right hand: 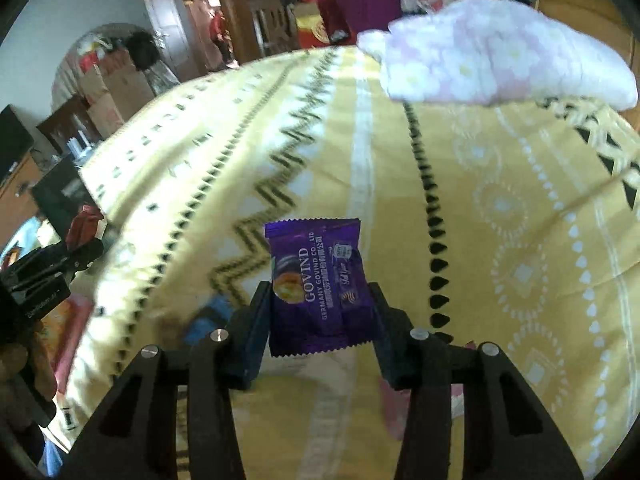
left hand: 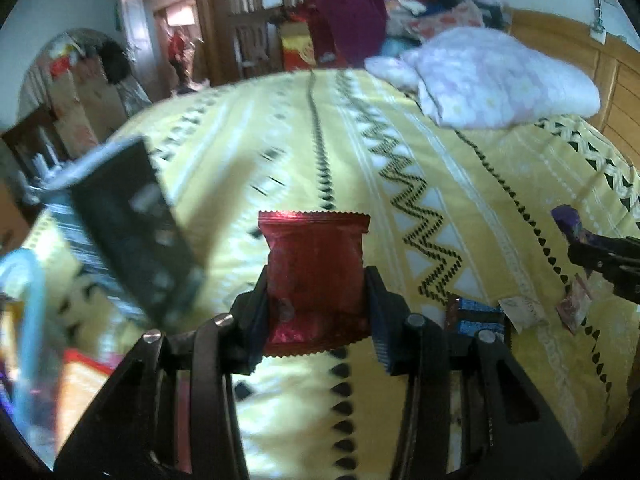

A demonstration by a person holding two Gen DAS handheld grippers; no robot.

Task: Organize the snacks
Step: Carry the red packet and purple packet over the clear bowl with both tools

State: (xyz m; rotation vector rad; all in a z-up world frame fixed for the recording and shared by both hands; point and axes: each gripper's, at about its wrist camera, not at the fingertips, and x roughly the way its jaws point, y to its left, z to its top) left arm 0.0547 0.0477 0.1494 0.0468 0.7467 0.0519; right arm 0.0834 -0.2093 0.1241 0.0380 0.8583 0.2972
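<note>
On the left, the left gripper (left hand: 316, 308) is clamped on a red snack packet (left hand: 314, 276), held clear above the yellow bedspread (left hand: 400, 152). Its slick foil could slide from the pads if swung quickly toward the dark box (left hand: 132, 224) at far left. On the right, the right gripper (right hand: 320, 320) pinches a purple snack packet (right hand: 320, 284) by its lower half; that packet could twist loose.

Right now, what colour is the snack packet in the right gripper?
Purple snack packet, with white lettering and a yellow-orange picture; clearest in the right wrist view.
</note>
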